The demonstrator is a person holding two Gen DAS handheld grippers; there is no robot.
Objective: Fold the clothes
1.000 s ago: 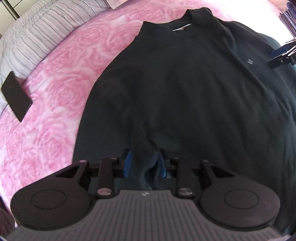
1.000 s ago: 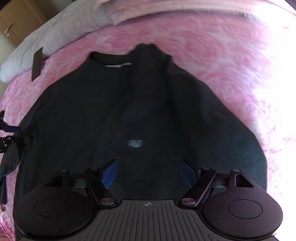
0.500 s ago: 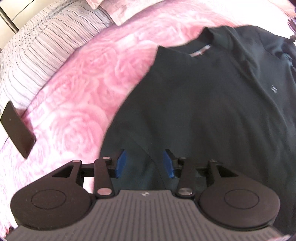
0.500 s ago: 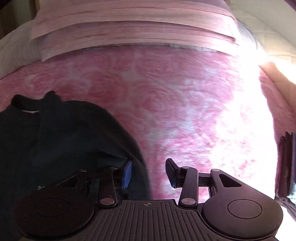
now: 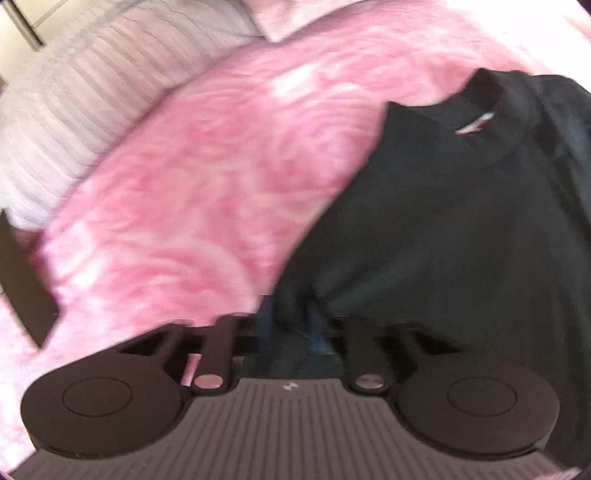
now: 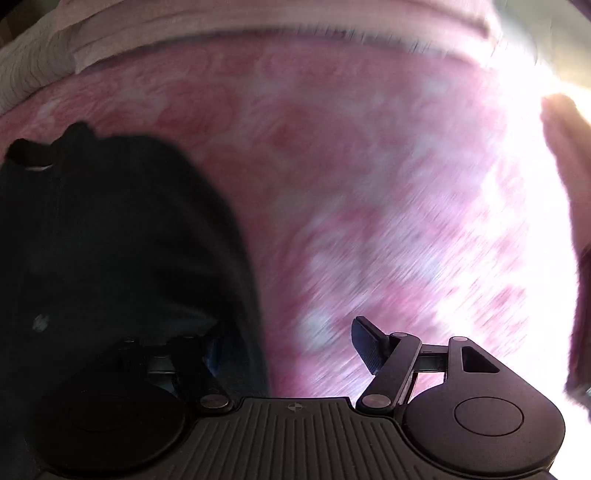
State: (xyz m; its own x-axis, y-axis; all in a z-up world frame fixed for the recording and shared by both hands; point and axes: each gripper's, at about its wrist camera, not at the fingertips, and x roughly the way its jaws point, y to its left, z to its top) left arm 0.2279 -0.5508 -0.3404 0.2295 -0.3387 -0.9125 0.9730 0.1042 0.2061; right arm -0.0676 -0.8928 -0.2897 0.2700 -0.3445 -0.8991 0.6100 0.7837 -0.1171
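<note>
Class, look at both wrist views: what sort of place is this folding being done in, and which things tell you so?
Most likely a bedroom. A dark sweatshirt lies spread on a bed covered by a pink rose-patterned blanket, with a striped pillow at its head and folded pink bedding stacked beyond.

A: Where does the sweater [image 5: 461, 221] lie?
B: On the bed cover [image 5: 207, 206], collar [image 5: 487, 110] at the far end. In the left wrist view it fills the right side, with cover to its left.

A: Beyond the cover?
B: A striped pillow [image 5: 74, 122] at far left. A flat slab [image 5: 26, 284] lies at the left edge, just below the pillow.

A: Left hand-held gripper [image 5: 291, 321]?
B: At the sweater's near left edge, jaws closing, fabric bunched between them.

A: Right hand-held gripper [image 6: 291, 343]?
B: Straddles the sweater's right edge; jaws opening, left finger over cloth, right finger [image 6: 367, 343] over bare cover. Folded bedding [image 6: 258, 26] lies behind.
</note>
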